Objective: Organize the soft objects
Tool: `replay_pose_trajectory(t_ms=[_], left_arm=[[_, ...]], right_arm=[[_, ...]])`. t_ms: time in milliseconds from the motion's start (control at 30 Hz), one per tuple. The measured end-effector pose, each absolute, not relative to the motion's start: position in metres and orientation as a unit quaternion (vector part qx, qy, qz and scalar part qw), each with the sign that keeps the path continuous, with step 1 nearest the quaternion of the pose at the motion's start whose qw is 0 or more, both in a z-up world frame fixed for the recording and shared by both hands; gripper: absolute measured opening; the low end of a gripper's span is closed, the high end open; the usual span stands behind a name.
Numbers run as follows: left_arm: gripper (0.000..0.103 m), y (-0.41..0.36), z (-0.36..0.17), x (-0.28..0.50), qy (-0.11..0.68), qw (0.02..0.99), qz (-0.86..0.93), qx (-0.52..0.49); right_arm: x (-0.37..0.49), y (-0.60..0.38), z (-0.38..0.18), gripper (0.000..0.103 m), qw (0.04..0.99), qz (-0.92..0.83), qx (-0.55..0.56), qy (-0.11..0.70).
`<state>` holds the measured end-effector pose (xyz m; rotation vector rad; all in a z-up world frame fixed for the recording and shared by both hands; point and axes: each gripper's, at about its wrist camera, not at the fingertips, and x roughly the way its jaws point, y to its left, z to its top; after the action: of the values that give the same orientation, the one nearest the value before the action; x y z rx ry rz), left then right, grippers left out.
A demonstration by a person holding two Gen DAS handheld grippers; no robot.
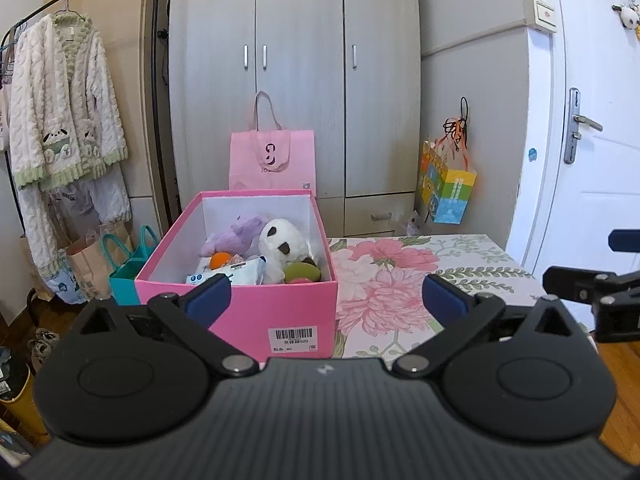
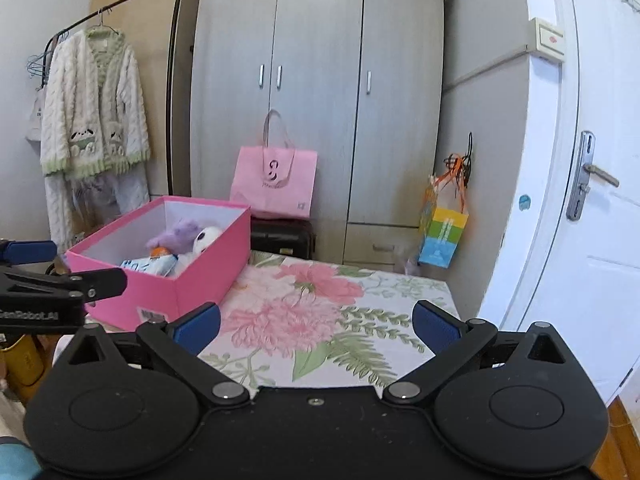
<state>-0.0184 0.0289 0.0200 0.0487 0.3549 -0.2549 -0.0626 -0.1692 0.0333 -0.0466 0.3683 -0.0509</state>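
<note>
Left gripper (image 1: 326,294): jaws spread wide, nothing between the 2 blue pads; it hovers at the near edge of the table, facing the pink box.
Right gripper (image 2: 316,322): jaws spread wide and empty, above the bare flowered cloth to the right of the box.
Pink box (image 1: 260,312): open-topped, white inside, at the left end of the table; a barcode label is on its near wall.
Soft objects: all inside the box. A purple plush (image 1: 236,234) lies at the back, a white panda plush (image 1: 282,248) just beside it on the right, touching.
Other contents: an orange ball (image 1: 220,260), a blue-and-white wipes pack (image 1: 236,272) and a green rounded toy (image 1: 302,271) along the near side.
Table (image 1: 400,280): covered by a floral cloth with pink blooms; no loose item on the part that shows.
Background: grey wardrobe (image 1: 296,60), pink tote bag (image 1: 272,160) behind the box, fleece robe (image 1: 64,100) on a rack at left, white door (image 1: 592,100) at right.
</note>
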Motion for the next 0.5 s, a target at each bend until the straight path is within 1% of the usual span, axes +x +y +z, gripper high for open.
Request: replay_pose_trajectory(t_ms=[167, 267, 333, 500], left_arm=[[0.103, 0.026, 0.018, -0.022, 0.178, 0.976, -0.119, 0.033], [0.103, 0.022, 0.017, -0.023, 0.181, 0.975, -0.115, 0.051], [0.103, 0.019, 0.016, -0.023, 0.187, 0.975, -0.110, 0.054], [0.103, 0.017, 0.014, -0.027, 0.196, 0.973, -0.101, 0.063]], right_arm=[[-0.066, -0.174, 0.034, 0.103, 0.981, -0.049, -0.003, 0.185], [-0.072, -0.167, 0.032, 0.103, 0.978, -0.086, -0.021, 0.187], [-0.075, -0.162, 0.031, 0.103, 0.978, -0.083, -0.027, 0.190], [-0.082, -0.165, 0.030, 0.103, 0.978, -0.066, -0.002, 0.199]])
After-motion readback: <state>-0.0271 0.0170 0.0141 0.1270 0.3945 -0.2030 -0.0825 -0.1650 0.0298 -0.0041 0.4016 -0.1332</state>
